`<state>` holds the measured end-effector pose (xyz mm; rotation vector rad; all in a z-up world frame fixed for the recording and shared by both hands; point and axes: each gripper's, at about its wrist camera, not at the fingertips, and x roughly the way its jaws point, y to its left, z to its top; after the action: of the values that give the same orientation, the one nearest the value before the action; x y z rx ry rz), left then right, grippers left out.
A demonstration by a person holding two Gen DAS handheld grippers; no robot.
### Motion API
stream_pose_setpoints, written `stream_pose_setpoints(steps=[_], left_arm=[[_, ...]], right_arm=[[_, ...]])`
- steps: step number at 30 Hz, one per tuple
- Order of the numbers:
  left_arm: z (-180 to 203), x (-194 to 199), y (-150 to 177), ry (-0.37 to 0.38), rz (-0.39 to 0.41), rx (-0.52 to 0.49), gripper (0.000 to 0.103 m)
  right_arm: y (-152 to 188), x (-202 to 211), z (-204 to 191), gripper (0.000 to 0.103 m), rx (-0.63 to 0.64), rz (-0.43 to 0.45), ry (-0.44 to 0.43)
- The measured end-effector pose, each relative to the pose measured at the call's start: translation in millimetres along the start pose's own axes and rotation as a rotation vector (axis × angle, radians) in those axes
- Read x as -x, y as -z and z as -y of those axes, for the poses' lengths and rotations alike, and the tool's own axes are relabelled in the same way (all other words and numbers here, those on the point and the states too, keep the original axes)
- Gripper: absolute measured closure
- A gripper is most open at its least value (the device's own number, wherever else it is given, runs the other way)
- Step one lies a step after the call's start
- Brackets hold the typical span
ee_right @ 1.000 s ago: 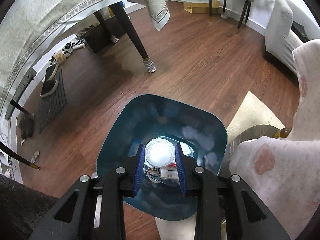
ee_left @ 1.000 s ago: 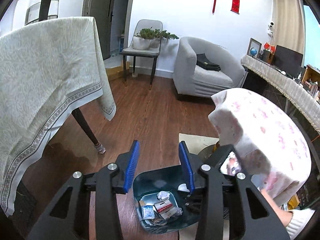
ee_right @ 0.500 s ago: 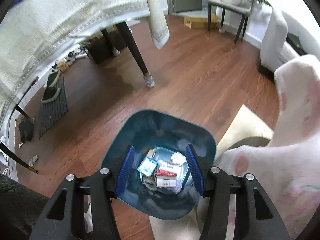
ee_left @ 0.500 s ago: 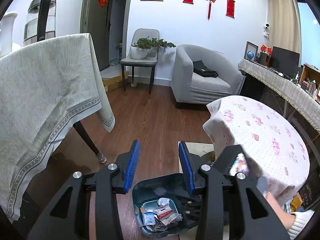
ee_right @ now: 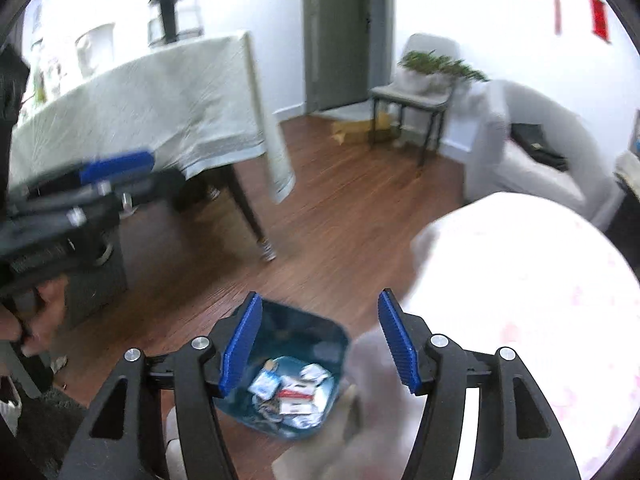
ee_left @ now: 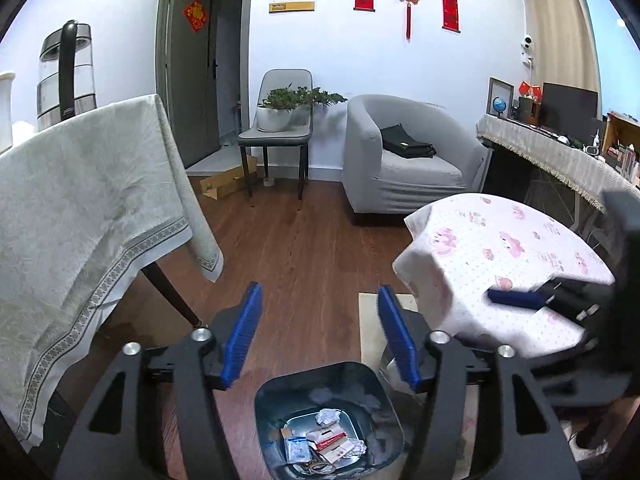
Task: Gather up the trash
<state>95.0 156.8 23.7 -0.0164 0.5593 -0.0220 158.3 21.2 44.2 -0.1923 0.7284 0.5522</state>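
Left tool (ee_left: 318, 334): jaws spread, nothing between the pads; they have just been opening wider. Through the gap I see bare wood floor (ee_left: 304, 264). Below it, bottom centre of the left wrist view, sits the bin (ee_left: 326, 420), a dark teal tub on the floor. Trash (ee_left: 324, 442) lies on its bottom: crumpled white paper, a red-and-white packet, a small blue-and-white sachet, some wire-like scrap I cannot make out.

Right tool (ee_right: 320, 342): jaws also spread and empty, having just been opening. In the right wrist view the bin (ee_right: 288, 376) shows low in the frame, behind and below the left pad, with the same trash (ee_right: 290, 390) inside. This view is blurred.

Each tool shows in the other's camera. The right one sits at the right edge of the left view, over the pink-print table (ee_left: 512, 252). The left one is at the left edge of the right view, a hand (ee_right: 36, 316) under it.

The bin stands just beside the pink-print table's draped cloth, lower right. A larger table (ee_left: 80, 208) with a pale cloth fills the left side; a kettle (ee_left: 66, 76) stands on it, upper left. Armchair (ee_left: 400, 164) and chair with plant (ee_left: 280, 120) at the back wall.
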Motion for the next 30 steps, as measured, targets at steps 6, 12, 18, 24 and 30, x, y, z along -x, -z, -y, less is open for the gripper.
stream_pose_setpoints(steps=[6,12,18,24,30], left_arm=[[19.9,-1.8,-2.0,0.002,0.034,-0.002,0.01],[28.2,-3.9,0.0,-0.092,0.053,-0.003,0.004],[33.4,0.1,4.6,-0.086,0.052,0.028,0.003],[40.2,0.5,17.8,-0.094,0.016,0.03,0.003],[45.2,2.3,29.1,-0.11,-0.004,0.036,0.003]], right_arm=[[8.1,45.7,55.7,0.023,-0.067,0.079,0.156],[26.2,79.1,99.4,0.011,-0.115,0.122,0.262],[43.6,96.9,122.1,0.005,-0.156,0.136,0.313],[68.3,104.7,136.4,0.004,-0.178,0.106,0.344],[83.7,117.6,145.7,0.004,-0.195,0.118,0.364]])
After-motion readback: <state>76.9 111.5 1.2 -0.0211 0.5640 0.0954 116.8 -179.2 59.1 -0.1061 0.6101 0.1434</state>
